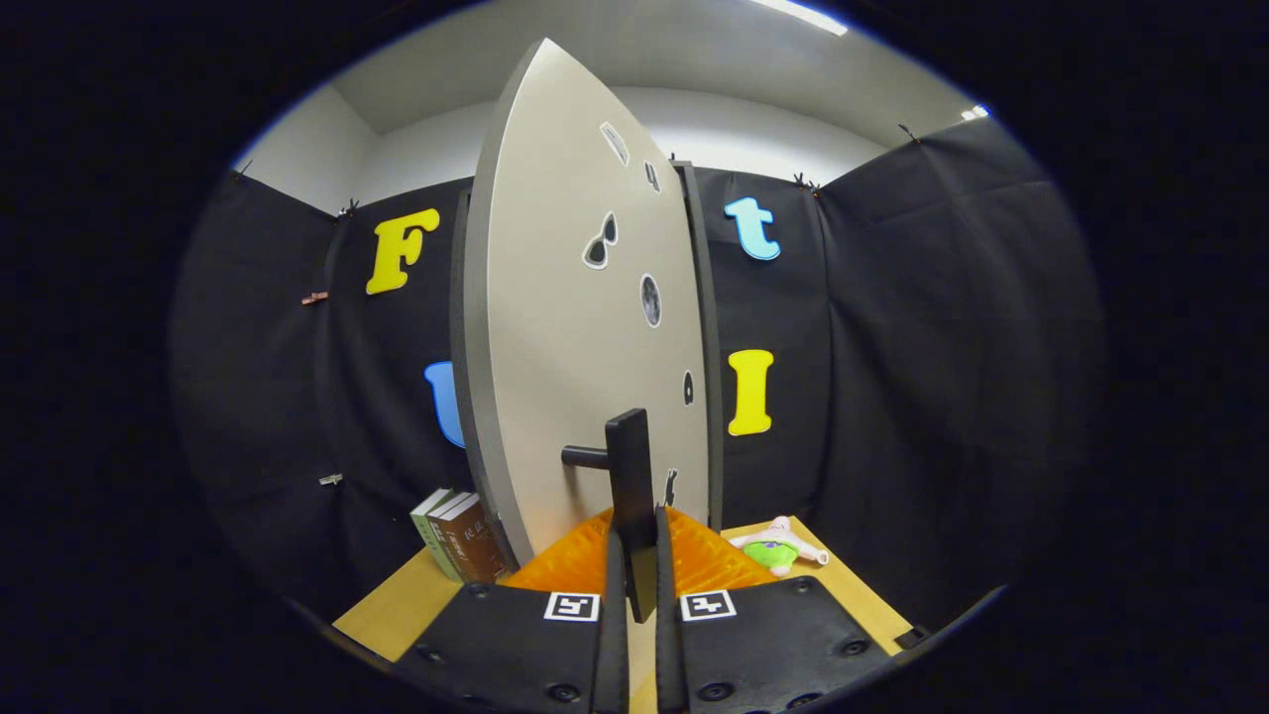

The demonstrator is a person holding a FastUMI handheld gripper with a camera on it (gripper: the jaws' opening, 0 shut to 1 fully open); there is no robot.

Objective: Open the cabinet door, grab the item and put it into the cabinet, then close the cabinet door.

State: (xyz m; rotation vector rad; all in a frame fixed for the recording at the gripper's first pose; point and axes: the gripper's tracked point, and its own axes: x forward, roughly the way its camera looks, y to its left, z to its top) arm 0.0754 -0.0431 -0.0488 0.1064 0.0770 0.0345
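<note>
The cabinet door [575, 327] is pale grey with small stickers and stands swung partly out towards me, edge-on at its left. Its black bar handle [632, 496] sticks out on a short post. My gripper [634, 565] is shut on this handle, both fingers pressing its lower end from either side. A small plush toy [779, 548], pink, white and green, lies on the wooden table [397, 605] to the right, beyond the right finger. The cabinet's dark frame [706, 347] shows behind the door; its inside is hidden.
A few books [458, 540] lean upright at the door's left foot. Black cloth walls close the booth behind and on both sides.
</note>
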